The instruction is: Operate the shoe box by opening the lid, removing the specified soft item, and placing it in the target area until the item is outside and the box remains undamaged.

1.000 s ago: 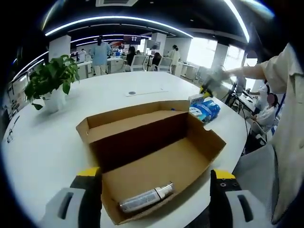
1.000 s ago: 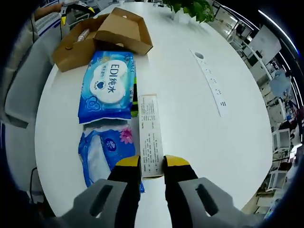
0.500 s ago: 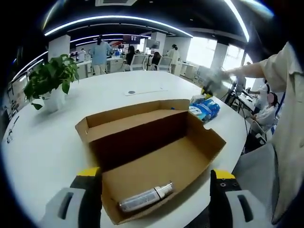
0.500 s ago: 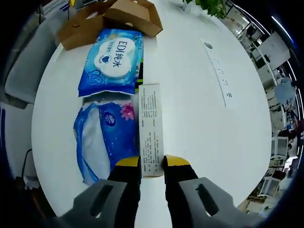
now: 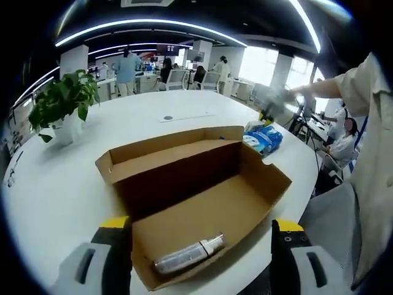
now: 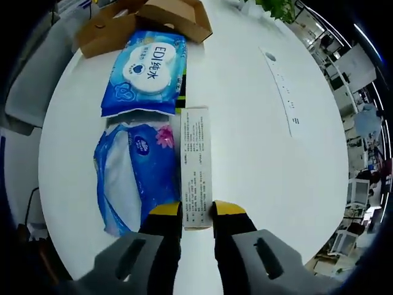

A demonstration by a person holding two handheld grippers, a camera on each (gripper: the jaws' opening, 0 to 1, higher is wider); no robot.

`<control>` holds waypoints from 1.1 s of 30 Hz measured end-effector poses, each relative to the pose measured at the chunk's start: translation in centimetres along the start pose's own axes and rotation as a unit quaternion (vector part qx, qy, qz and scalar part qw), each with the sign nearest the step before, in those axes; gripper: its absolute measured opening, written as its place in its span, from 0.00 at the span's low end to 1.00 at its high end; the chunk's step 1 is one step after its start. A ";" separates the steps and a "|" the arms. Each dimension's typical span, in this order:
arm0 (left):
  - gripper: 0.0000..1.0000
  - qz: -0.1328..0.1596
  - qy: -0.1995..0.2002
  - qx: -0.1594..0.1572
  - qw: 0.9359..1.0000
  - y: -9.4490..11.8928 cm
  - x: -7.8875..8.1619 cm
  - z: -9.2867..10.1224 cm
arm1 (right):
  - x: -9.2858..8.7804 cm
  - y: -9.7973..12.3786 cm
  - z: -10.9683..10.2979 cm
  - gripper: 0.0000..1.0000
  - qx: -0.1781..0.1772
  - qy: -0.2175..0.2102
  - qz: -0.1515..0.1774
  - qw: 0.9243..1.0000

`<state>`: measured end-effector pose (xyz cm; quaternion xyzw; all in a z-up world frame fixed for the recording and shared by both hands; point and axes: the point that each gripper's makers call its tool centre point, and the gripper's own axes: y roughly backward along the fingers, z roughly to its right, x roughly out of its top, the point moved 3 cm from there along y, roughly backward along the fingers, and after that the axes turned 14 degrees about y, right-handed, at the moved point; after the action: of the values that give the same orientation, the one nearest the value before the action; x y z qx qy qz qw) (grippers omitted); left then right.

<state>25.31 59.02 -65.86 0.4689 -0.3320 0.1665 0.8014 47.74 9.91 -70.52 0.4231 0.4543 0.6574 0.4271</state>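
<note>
Shoe box point(image 5: 202, 184): brown cardboard, open, lid folded back flat on the white table; a silvery tube point(image 5: 189, 255) lies in its near corner. Two soft packs outside the box, side by side: blue wet-wipe pack point(image 6: 146, 72) just beside the box, blue tissue pack point(image 6: 132, 178) next to it.

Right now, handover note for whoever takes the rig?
Left tool: open, astride the near end of the shoe box.
Right tool: shut on a long white carton, over the table.
Box open; a silvery tube lies inside.
Two blue wipe packs lie outside, beside the carton.
Left: set the carton down.
</note>
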 end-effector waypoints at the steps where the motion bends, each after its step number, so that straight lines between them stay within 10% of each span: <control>1: 0.95 -0.001 -0.001 0.000 1.000 0.1 0.0 -0.1 | 0.1 0.1 0.1 0.21 -0.003 0.001 0.001 1.000; 33: 0.65 -0.016 -0.077 -0.023 0.997 1.7 1.2 -1.0 | 4.2 6.8 -2.2 0.68 -0.128 -0.128 0.062 0.982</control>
<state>25.56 60.70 -64.25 0.4671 -0.3891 0.1091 0.7865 43.34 11.82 -63.82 0.4728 0.2809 0.6758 0.4908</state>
